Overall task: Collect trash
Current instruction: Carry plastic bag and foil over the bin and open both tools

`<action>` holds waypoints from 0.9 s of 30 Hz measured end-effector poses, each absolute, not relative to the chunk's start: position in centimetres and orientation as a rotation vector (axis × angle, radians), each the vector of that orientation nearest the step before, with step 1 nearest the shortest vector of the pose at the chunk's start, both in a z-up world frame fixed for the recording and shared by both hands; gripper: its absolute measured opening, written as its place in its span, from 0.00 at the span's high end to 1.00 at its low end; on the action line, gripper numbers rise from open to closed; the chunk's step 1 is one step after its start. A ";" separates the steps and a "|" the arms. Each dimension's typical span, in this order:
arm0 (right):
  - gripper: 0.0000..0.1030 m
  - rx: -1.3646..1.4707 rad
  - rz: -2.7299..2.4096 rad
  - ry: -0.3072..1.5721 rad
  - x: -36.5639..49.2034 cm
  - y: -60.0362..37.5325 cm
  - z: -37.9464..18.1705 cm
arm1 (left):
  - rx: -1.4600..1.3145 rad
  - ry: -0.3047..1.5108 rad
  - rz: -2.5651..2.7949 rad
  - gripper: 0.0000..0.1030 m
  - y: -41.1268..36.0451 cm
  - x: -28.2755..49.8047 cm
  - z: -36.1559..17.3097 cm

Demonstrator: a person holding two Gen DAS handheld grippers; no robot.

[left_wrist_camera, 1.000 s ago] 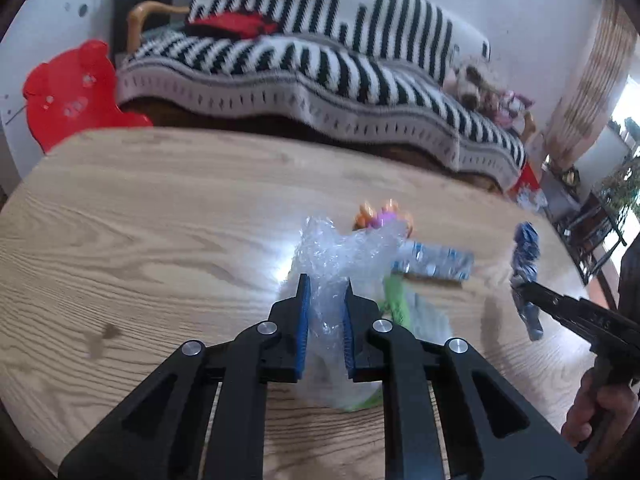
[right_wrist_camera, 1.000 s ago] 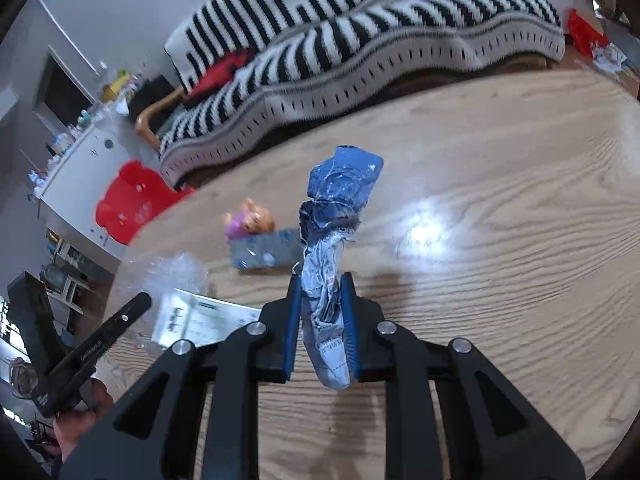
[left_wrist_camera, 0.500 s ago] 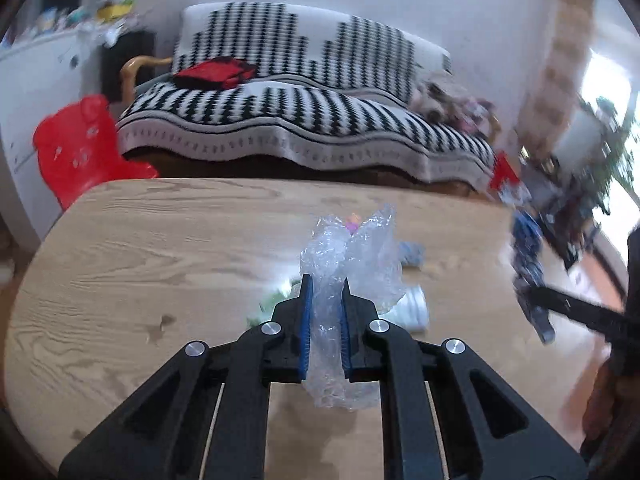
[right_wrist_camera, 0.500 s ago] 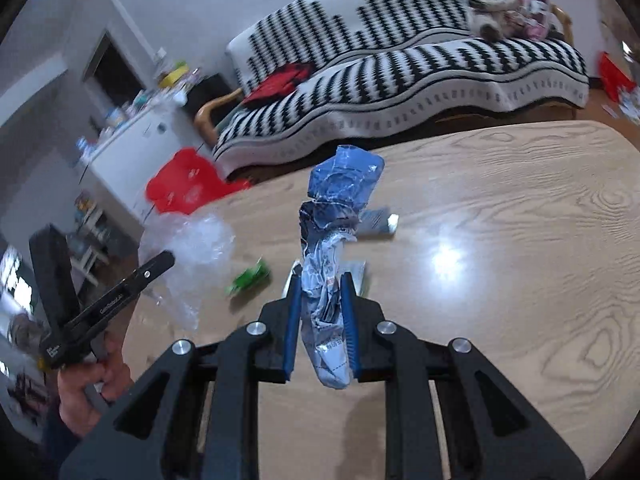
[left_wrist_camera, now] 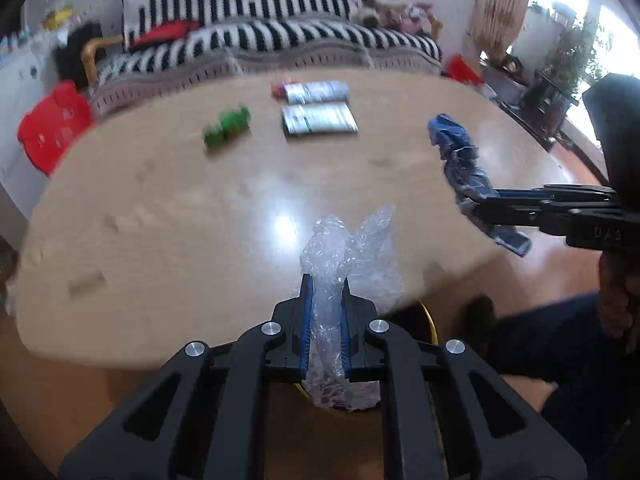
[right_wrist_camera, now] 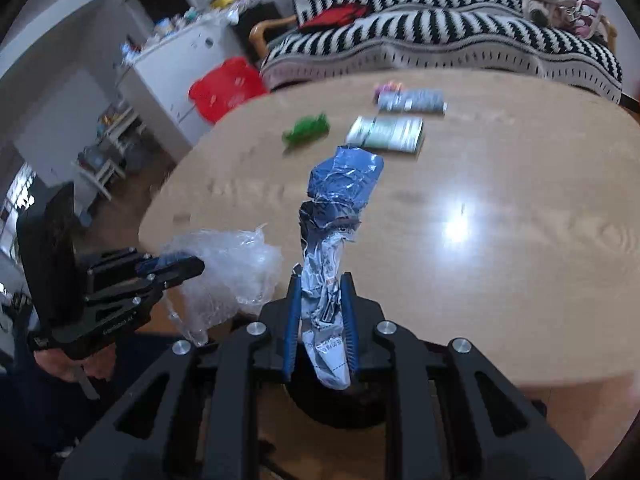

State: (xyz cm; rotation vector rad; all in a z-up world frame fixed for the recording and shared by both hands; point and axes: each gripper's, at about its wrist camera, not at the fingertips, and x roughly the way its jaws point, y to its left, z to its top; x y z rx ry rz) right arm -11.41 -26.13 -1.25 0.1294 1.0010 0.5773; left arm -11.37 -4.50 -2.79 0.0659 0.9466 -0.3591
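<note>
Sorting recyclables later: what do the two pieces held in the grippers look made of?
Clear wrap in the left gripper: thin transparent plastic film, glossy and crinkled. Blue wrapper in the right gripper: probably metallised foil-plastic, with a blue printed side, a silvery side and sharp creases.

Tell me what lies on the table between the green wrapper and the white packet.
Nothing: bare wood separates the green wrapper from the white packet, seen in both views.

Home living room: striped-blanket sofa (right_wrist_camera: pixel 440 36), wooden table (right_wrist_camera: pixel 500 240), stuffed toys (right_wrist_camera: pixel 560 4), curtained window (left_wrist_camera: pixel 504 4).
</note>
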 end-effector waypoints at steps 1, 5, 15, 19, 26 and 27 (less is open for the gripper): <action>0.80 0.121 0.583 1.014 -12.1 -25.9 -1.8 | 0.062 0.964 -0.379 0.90 -4.6 -12.3 -3.4; 0.80 0.086 0.608 1.091 -15.2 -25.0 -4.7 | 0.088 1.043 -0.422 0.90 -5.8 -15.3 -6.2; 0.80 0.032 0.546 1.282 -18.0 -24.0 -10.7 | 0.013 1.258 -0.365 0.90 -7.0 -15.1 -13.5; 0.80 0.016 0.497 1.331 -17.6 -23.8 -12.6 | -0.023 1.326 -0.329 0.90 -7.1 -13.7 -16.2; 0.80 0.023 0.446 1.366 -15.1 -23.5 -13.9 | 0.010 1.248 -0.281 0.89 -7.9 -10.5 -16.7; 0.80 0.027 0.440 1.367 -14.7 -23.6 -13.9 | 0.010 1.249 -0.276 0.89 -7.9 -10.2 -16.8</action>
